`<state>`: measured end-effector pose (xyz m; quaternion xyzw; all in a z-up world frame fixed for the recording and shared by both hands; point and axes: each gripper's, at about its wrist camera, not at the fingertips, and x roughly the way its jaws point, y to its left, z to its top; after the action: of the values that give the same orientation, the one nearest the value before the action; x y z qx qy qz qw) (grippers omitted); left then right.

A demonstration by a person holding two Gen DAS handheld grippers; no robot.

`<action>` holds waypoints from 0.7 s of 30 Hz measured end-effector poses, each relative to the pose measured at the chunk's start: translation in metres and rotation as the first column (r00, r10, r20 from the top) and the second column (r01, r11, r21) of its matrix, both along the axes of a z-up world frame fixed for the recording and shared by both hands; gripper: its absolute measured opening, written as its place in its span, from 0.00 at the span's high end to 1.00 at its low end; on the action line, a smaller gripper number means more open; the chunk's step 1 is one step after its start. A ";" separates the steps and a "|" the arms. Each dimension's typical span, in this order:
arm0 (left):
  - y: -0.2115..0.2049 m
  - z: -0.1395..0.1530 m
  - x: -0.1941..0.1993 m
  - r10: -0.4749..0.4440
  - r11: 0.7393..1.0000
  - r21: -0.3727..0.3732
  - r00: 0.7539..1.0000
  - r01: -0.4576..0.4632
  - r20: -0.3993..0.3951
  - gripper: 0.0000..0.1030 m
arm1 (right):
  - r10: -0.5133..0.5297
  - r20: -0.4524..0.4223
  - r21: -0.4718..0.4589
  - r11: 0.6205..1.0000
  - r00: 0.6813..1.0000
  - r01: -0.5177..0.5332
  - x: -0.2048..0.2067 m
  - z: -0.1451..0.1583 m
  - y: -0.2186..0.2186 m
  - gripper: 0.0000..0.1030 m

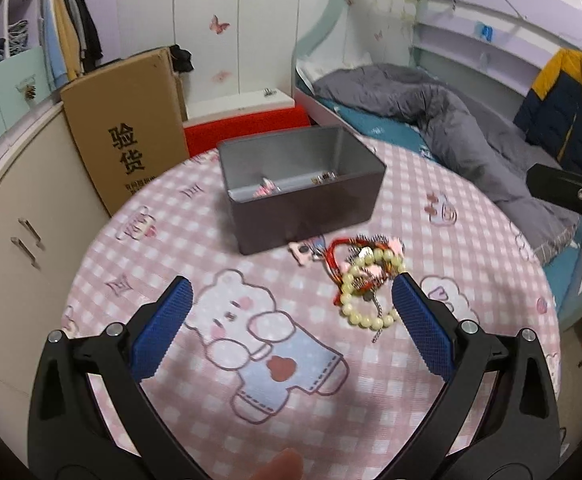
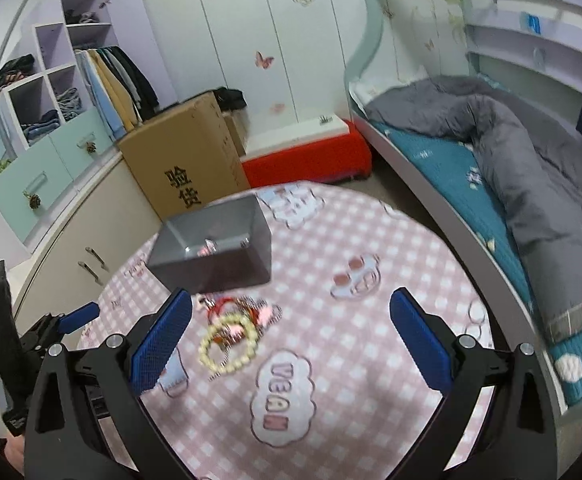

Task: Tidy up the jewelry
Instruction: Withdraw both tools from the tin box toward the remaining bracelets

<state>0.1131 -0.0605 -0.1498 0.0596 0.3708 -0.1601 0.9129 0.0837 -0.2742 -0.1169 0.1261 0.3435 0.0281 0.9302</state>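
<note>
A tangled pile of jewelry, topped by a pale cream bead bracelet (image 1: 365,292) laid flat, is seen on the round counter covered in pink checked cloth (image 1: 471,216), just in front of the open grey rectangular box (image 1: 303,184), whose long axis runs left to right. The left gripper (image 1: 291,320) and right gripper (image 2: 291,334) are both held wide open and empty. Small pieces inside the box are shown more clearly by the left view; the left gripper itself is shown only by the right view.

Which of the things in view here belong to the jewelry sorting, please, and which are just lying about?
For the job:
- grey box
- bead bracelet
- red cord bracelet
- small pink charm
- pieces already in the box

Just lying about:
- cardboard carton
- grey quilt
- yellow and navy jacket
</note>
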 end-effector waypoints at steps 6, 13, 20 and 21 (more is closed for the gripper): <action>-0.017 -0.034 0.016 -0.025 0.999 0.045 0.996 0.029 -0.091 0.08 | -0.006 -0.030 0.011 1.000 1.000 0.007 -0.004 -0.011 -0.006 0.07; -0.034 -0.059 0.027 -0.073 0.995 0.056 0.985 0.083 -0.157 0.39 | 0.000 -0.070 0.021 1.000 0.998 0.001 -0.005 -0.026 -0.006 0.07; -0.025 -0.044 0.020 -0.134 0.991 0.001 0.980 0.136 -0.148 0.91 | 0.018 -0.106 0.009 1.000 0.994 -0.017 -0.001 -0.036 -0.003 0.07; -0.021 -0.041 0.017 -0.136 0.991 -0.011 0.981 0.136 -0.140 0.91 | 0.022 -0.113 0.009 1.000 0.993 -0.022 0.000 -0.039 -0.001 0.07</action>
<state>0.1298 -0.0818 -0.1908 0.0726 0.4291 -0.2261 0.8715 0.0834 -0.2756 -0.1560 0.1273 0.3970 0.0325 0.9084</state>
